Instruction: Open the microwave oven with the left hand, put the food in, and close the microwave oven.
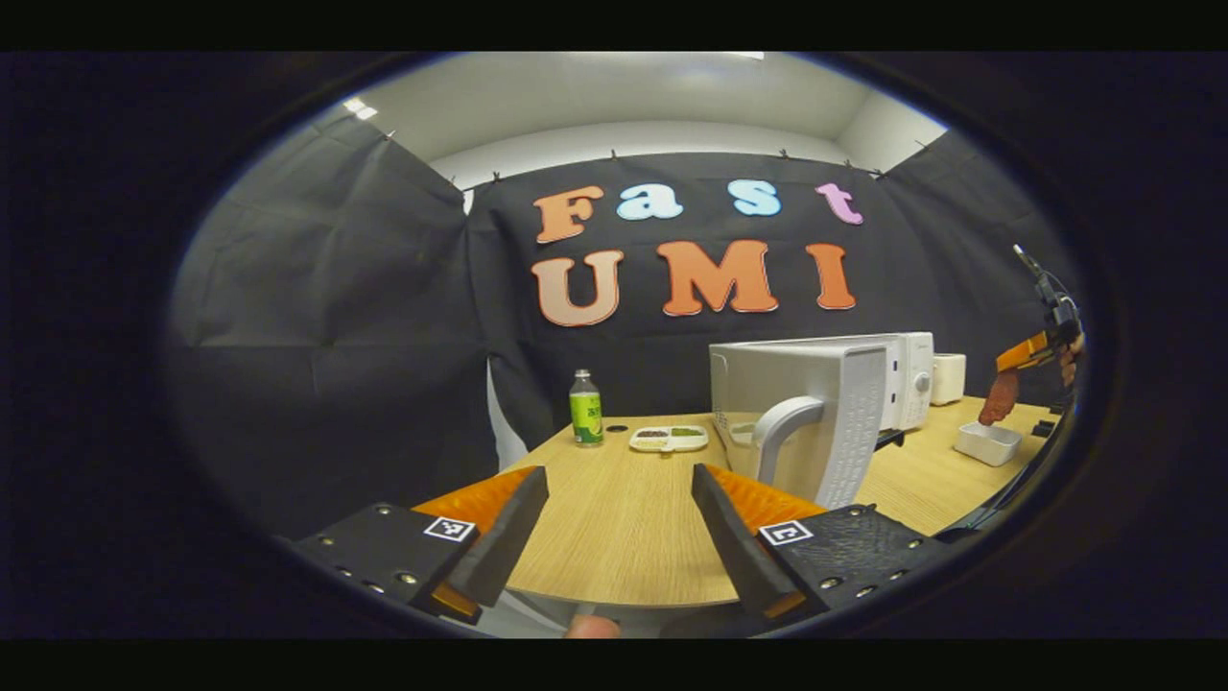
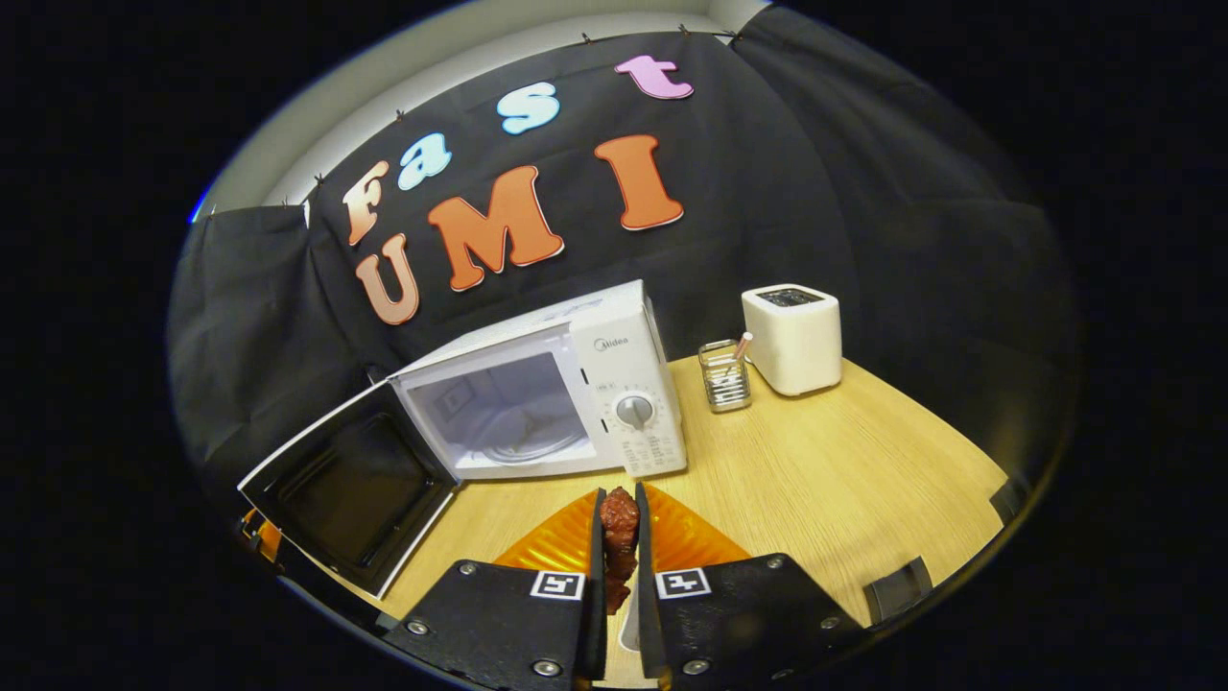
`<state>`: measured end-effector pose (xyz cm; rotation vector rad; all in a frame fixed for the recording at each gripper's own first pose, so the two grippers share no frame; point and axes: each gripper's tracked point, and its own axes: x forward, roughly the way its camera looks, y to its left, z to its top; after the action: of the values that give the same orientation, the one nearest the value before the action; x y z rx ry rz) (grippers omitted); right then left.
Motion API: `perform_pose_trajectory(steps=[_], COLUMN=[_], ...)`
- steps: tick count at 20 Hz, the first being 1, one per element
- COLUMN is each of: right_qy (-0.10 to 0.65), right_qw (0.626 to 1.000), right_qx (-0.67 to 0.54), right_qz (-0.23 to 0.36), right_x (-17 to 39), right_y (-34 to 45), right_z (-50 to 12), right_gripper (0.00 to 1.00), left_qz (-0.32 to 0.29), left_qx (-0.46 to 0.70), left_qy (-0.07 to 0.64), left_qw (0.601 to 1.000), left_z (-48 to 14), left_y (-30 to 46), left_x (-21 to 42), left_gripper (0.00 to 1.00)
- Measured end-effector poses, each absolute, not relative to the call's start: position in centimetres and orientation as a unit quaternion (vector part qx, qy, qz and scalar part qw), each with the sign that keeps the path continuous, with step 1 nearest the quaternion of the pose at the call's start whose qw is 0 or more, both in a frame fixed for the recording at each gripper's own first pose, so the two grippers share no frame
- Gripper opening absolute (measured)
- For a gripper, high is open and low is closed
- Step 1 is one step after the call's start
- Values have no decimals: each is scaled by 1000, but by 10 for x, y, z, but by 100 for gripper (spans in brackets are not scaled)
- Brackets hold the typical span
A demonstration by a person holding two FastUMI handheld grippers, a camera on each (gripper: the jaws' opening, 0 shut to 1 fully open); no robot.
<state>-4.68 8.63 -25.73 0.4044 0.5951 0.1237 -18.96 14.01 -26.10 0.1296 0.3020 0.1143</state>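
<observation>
Food (image 2: 619, 537), a reddish-brown meat-like piece, is clamped upright in right gripper (image 2: 619, 566), just before the microwave (image 2: 576, 393); door (image 2: 350, 489) swung wide. Judged light, soft, maybe greasy: grip mid-body, moderate squeeze. Left gripper (image 1: 619, 537) released, jaws apart, carrying nothing, over table (image 1: 624, 537). Food's lower end hidden btwn fingers; microwave cavity floor hard to make out.

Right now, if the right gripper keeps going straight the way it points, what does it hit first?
Probably the microwave: the right gripper, shut on the food, points at its control panel, beside the open cavity. Depth is hard to judge.
</observation>
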Motion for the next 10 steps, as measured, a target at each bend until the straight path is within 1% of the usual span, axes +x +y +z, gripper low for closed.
perform_pose_trajectory(steps=[3, 6, 7, 10], right_qy=[266, 257, 255, 252], right_qw=[940, 943, 943, 942], right_qx=[198, 197, 196, 203], right_qz=[74, 80, 82, 95], right_x=[-24, -5, 3, 22], right_y=[107, 128, 136, 166], right_z=[-239, -236, -237, -238], right_gripper=[13, 13, 13, 13], left_qz=[75, 91, 95, 107], left_qx=[88, 100, 98, 101], left_qy=[137, 136, 136, 141], left_qw=[984, 981, 981, 979], left_z=[-257, -256, -255, -257], left_y=[148, 154, 157, 167], left_x=[-188, -189, -191, -198], left_gripper=[91, 91, 92, 90])
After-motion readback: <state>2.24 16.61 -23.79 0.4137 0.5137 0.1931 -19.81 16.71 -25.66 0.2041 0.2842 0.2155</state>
